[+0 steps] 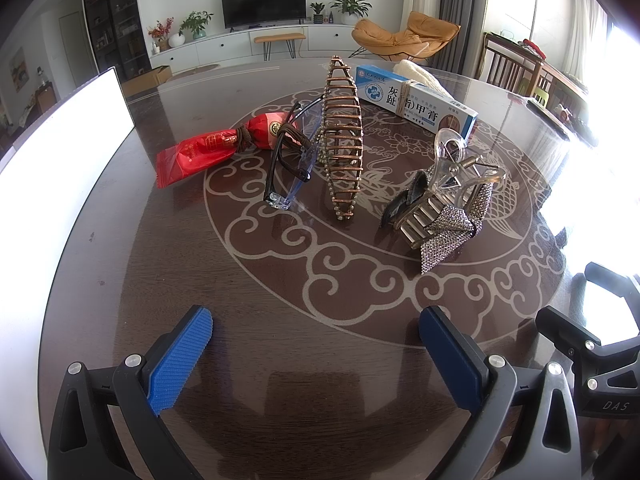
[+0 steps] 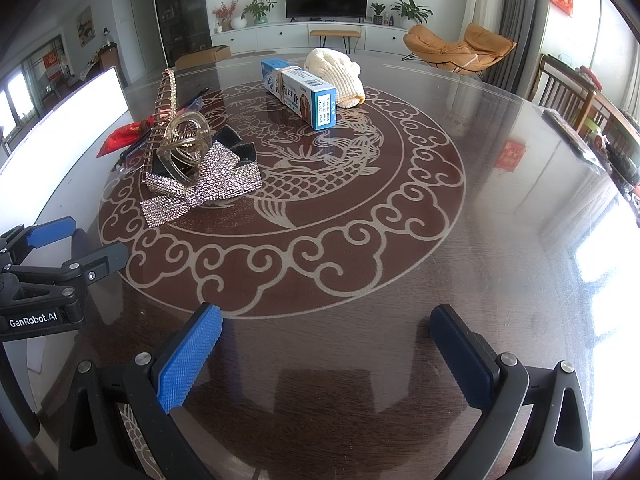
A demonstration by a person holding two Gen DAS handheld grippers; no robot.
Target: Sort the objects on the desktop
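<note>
We hold our left gripper point(image 1: 316, 356) and right gripper point(image 2: 326, 356) low over the near edge of the bench point(image 2: 500, 200), both wide open and empty. The things lie far ahead. The sparkly bow clip point(image 1: 448, 224) is nearest, just right of our left gripper, its long side pointing near-right. Our left hand looks closer.

Both tools share one build. The left gripper point(image 1: 316, 354) has black angular arms with triangular cut-outs, silver round screws at the joints, and blue ridged pads point(image 1: 182, 360) on its fingers. The right gripper point(image 2: 326, 354) matches it, with blue pads textured in fine bumps. White lettering reads "GenRobot.AI" and "DAS" on the black housings.
</note>
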